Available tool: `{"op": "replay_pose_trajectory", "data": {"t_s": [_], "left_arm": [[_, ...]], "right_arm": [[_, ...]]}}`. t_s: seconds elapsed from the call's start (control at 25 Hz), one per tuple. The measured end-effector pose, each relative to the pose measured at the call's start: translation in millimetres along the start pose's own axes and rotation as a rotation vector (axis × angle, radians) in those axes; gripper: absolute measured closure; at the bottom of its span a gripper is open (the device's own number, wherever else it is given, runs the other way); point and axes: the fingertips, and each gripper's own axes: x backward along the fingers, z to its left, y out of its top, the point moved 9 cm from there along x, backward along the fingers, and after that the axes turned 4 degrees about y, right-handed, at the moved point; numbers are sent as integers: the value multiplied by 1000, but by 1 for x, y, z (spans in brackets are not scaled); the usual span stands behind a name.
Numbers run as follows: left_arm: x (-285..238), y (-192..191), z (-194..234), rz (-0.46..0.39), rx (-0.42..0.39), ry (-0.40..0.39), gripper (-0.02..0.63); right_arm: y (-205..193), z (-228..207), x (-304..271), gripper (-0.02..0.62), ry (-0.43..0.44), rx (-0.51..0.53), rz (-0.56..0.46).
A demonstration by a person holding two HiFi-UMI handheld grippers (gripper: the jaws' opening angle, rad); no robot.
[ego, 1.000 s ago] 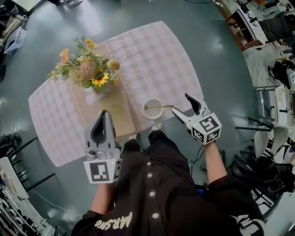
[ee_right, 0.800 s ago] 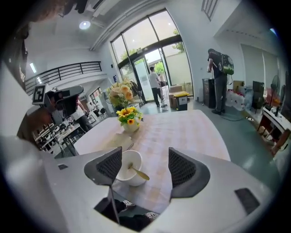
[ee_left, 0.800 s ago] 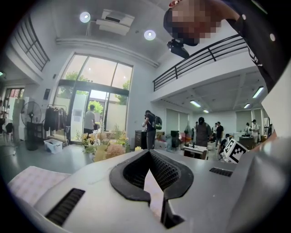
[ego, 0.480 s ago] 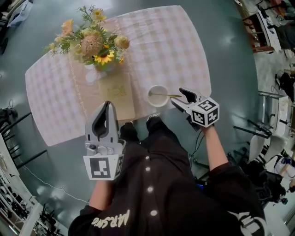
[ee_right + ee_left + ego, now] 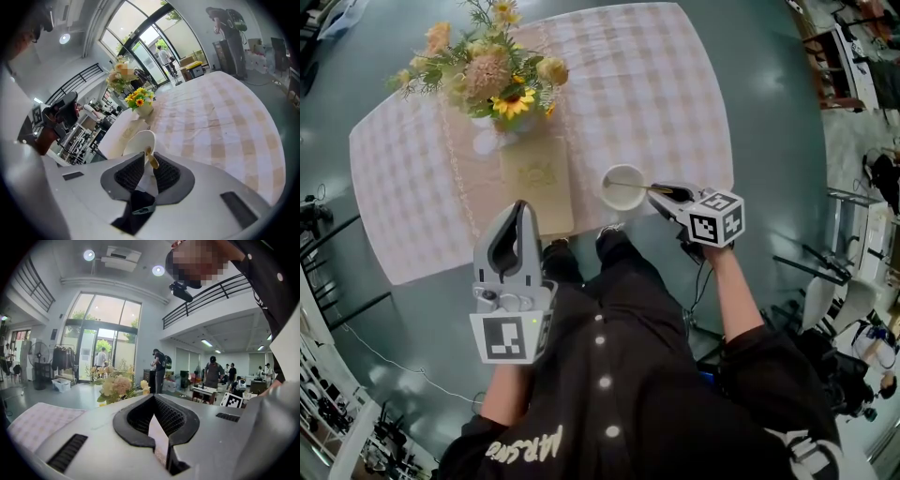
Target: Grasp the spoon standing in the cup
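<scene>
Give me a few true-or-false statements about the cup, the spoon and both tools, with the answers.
1. The spoon stands in the cup. True.
2. The right tool hangs wide open, well away from the spoon. False: the spoon's handle is between its jaws, which have just been closing and now grip it.
3. The left tool holds the flowers. False: it is shut on nothing, held off the near edge of the table.
4. The flowers stand on the table, apart from the cup. True.
</scene>
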Motion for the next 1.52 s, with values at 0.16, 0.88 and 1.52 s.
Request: {"op": "replay_pose_trajectory", "data": {"t_s": [0.16,0.88,1.52], "left_arm": [[0,-1,-1,7,3,-1,588],[-4,23,-1,-52,7,-50,589],[-10,63,5,-144,-49,-120,589]], "right_arm": [[0,-1,-1,569,-1,-17,-2],[31,51,24,589,25,148,68],[92,123,83,589,-98,317,-235]]}}
